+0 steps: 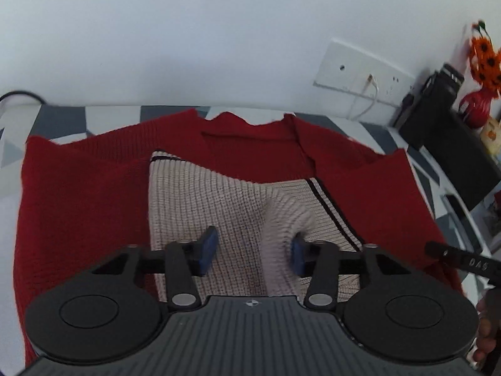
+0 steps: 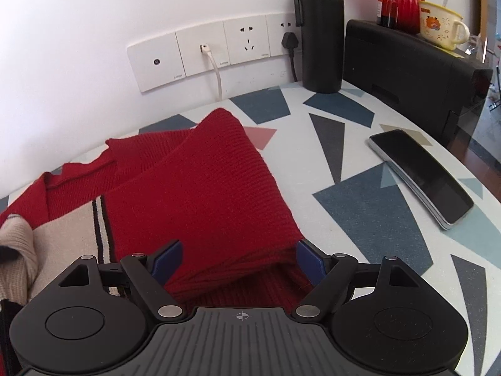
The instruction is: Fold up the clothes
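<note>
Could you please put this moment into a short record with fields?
garment: red sweater with a cream striped panel, spread on the patterned table
left claw: open, over a raised cream fold
right claw: open, around a folded red edge
nearby: phone, black bottle, black box, cup

The sweater (image 2: pixel 200 188) lies on the table (image 2: pixel 360 219), left of the phone (image 2: pixel 419 175).

Sweater (image 1: pixel 78 206) lower hem hidden behind left claw (image 1: pixel 252 250) body; flowers (image 1: pixel 483 56) blurred.
</note>
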A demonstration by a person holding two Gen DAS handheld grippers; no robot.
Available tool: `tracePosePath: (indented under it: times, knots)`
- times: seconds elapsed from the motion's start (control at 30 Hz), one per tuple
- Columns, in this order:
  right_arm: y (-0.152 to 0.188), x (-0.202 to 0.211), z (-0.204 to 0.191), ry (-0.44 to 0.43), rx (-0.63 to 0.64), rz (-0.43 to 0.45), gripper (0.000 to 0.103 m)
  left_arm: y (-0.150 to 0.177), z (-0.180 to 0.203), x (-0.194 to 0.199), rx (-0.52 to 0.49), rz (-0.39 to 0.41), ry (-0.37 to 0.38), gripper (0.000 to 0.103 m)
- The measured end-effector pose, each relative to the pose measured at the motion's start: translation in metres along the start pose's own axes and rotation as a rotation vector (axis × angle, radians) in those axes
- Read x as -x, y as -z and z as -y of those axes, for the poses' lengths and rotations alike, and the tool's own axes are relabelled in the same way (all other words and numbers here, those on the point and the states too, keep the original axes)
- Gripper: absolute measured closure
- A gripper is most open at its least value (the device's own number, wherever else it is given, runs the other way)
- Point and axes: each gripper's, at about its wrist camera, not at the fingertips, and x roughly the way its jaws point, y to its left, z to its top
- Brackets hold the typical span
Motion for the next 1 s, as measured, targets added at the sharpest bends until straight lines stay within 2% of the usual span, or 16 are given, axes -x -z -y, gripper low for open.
tracePosePath:
  times: [0.03, 0.07, 0.13, 0.27, 0.3, 0.43, 0.57, 0.67, 0.77, 0.83, 0.97, 1.0]
  knots:
    - [0.001, 0.001, -0.001, -0.004, 0.009, 0.003, 0.026, 0.001, -0.007, 0.012, 0.030, 0.024, 0.027, 0.022]
    - [0.002, 0.001, -0.002, -0.007, 0.019, 0.003, 0.026, 0.002, -0.014, 0.028, 0.037, 0.054, 0.044, 0.021]
    - [0.004, 0.001, -0.007, -0.018, 0.031, -0.004, 0.027, 0.006, -0.029, 0.059, 0.033, 0.104, 0.015, 0.019]
    - [0.008, 0.011, -0.028, -0.114, 0.073, 0.012, 0.028, 0.022, -0.066, 0.094, 0.037, 0.123, -0.124, 0.019]
    - [0.010, 0.014, -0.037, -0.149, 0.092, 0.016, 0.028, 0.029, -0.074, 0.094, 0.030, 0.098, -0.180, 0.018]
    - [0.028, 0.034, -0.080, -0.295, 0.249, 0.024, 0.030, 0.062, -0.097, 0.084, 0.065, 0.005, -0.309, 0.019]
    - [0.059, 0.058, -0.126, -0.426, 0.457, 0.035, 0.030, 0.081, -0.105, 0.082, 0.059, -0.009, -0.408, 0.019]
    - [0.079, 0.067, -0.158, -0.494, 0.549, 0.033, 0.030, 0.087, -0.107, 0.079, 0.028, -0.016, -0.455, 0.019]
    - [0.096, 0.064, -0.183, -0.545, 0.616, 0.011, 0.039, 0.089, -0.109, 0.076, -0.001, -0.020, -0.505, 0.019]
    - [0.107, 0.056, -0.196, -0.535, 0.679, -0.036, 0.049, 0.090, -0.113, 0.073, 0.001, -0.028, -0.515, 0.018]
    - [0.124, 0.045, -0.209, -0.462, 0.734, -0.066, 0.052, 0.093, -0.116, 0.072, -0.015, -0.023, -0.535, 0.015]
    - [0.124, 0.045, -0.208, -0.456, 0.734, -0.061, 0.060, 0.093, -0.115, 0.071, -0.027, -0.020, -0.543, 0.014]
